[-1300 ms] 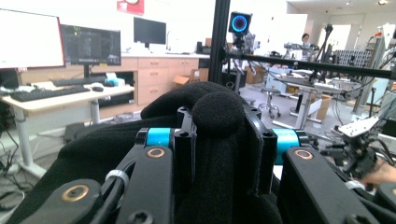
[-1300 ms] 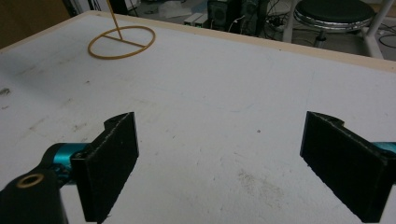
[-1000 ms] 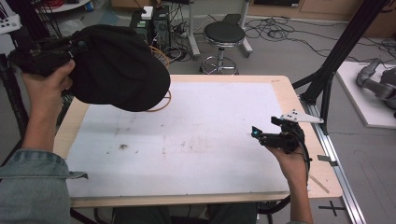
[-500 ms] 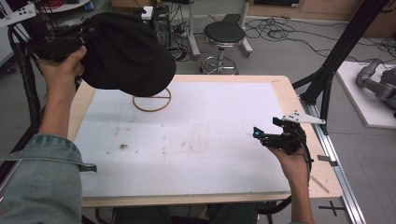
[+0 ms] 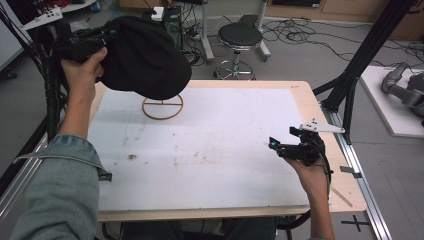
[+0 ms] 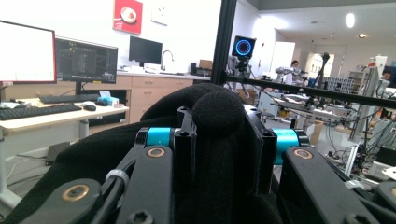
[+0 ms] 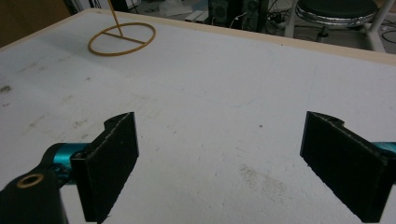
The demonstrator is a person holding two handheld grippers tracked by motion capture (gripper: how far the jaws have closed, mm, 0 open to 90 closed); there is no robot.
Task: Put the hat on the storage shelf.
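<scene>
Black cap (image 5: 142,57) is pinched tight in my left gripper (image 5: 87,40), hanging just above the wooden ring stand (image 5: 162,106), so that hand is nearer, while my right gripper (image 5: 285,147) rests wide open, well apart on the table (image 5: 225,150).

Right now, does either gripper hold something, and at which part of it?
The left gripper is shut on the black cap, pinching a fold of fabric at its edge. The right gripper is open and holds nothing.
</scene>
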